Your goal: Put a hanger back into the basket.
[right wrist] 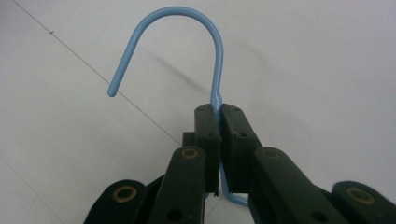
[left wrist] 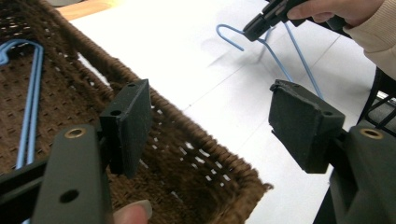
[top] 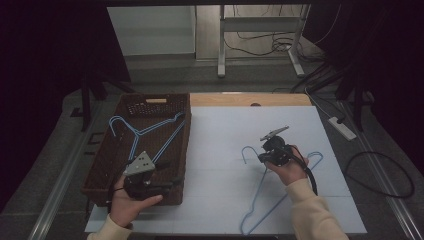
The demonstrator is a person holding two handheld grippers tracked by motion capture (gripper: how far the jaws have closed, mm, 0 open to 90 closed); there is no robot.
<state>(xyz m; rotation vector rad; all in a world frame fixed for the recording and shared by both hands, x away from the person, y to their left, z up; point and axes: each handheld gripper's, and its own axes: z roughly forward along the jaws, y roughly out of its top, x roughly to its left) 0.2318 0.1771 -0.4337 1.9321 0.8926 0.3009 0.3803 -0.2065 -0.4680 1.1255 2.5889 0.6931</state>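
Hanger (right wrist: 215, 70) on table | neck pinched by right gripper (right wrist: 219, 140) | one hanger in basket (top: 131, 106) | left gripper (left wrist: 210, 126) gaping, empty | likely halfway.

**Bright desk, dark room**

In the high view the white desk (top: 225, 150) is the brightest area, evenly lit from above, while the left and right edges of the room fall into near-black. The picture is soft and a little grainy; the basket (top: 107, 165) reads as a dark mass with little weave detail. In the left gripper view the near tool (left wrist: 210, 126) pads are slightly blurred, the far sheet nearly washed out. In the right gripper view the hanger (right wrist: 205, 46) hook is sharp, throwing a faint soft shadow to its right; the lower corners darken.
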